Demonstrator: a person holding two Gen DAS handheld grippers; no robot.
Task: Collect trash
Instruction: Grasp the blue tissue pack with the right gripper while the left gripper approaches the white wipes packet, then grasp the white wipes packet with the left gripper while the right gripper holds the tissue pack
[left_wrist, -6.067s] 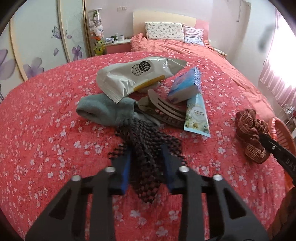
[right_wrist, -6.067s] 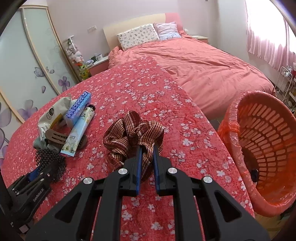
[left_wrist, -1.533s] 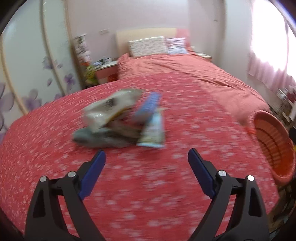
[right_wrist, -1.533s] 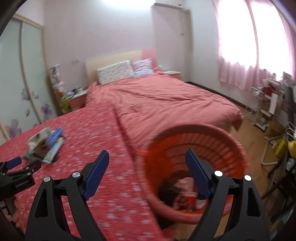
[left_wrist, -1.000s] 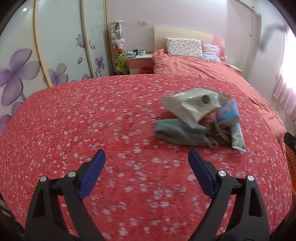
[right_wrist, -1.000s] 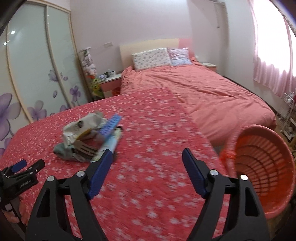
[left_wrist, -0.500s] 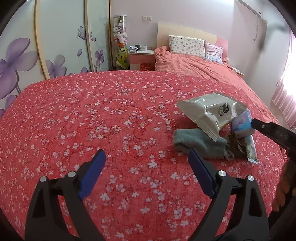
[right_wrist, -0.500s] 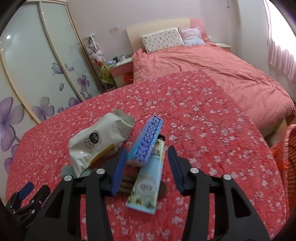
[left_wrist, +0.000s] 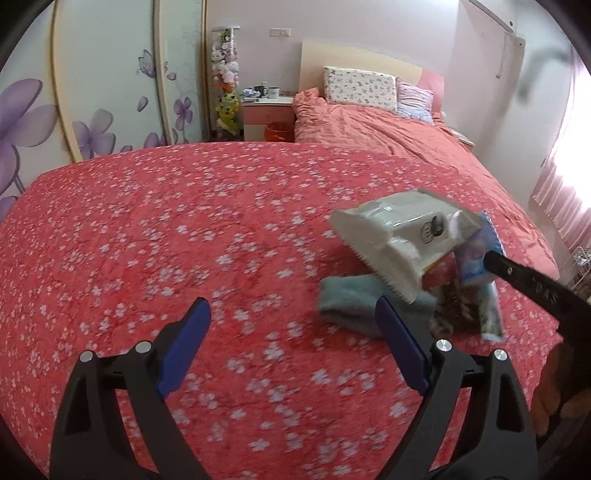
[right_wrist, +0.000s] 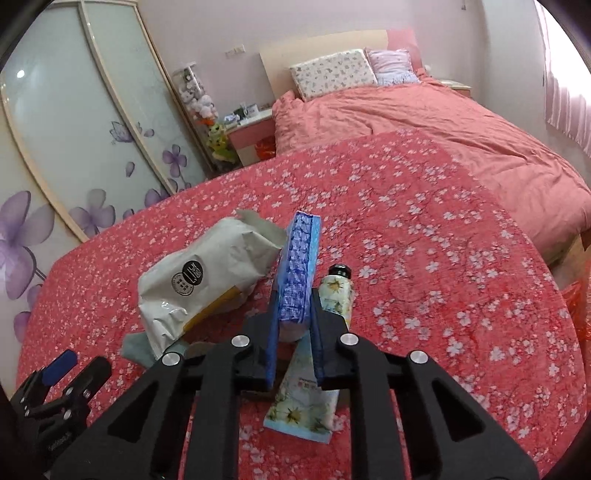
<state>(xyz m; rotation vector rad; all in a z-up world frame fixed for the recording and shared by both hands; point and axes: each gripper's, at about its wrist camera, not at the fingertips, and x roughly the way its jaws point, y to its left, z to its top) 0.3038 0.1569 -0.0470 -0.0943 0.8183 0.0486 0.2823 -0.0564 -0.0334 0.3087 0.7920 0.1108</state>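
Observation:
A small pile lies on the red flowered bedspread (right_wrist: 443, 229). It holds a white snack bag (right_wrist: 207, 280), a blue tissue pack (right_wrist: 299, 273), a flowered tube (right_wrist: 317, 365) and a teal sock (left_wrist: 354, 306). My right gripper (right_wrist: 293, 317) is shut on the blue tissue pack, its jaws pressing the pack's two sides above the tube. My left gripper (left_wrist: 291, 347) is wide open and empty, low over the bedspread just left of the sock. The pile also shows in the left wrist view, with the bag (left_wrist: 399, 236) on top.
A pink bed with pillows (right_wrist: 332, 70) stands behind. A nightstand (left_wrist: 267, 114) and a wardrobe with purple flowers (left_wrist: 103, 74) are at the back left. An orange basket edge (right_wrist: 580, 299) shows at the far right.
My right gripper has closed from partly open onto the blue tissue pack. My left gripper has moved closer to the pile, still wide open.

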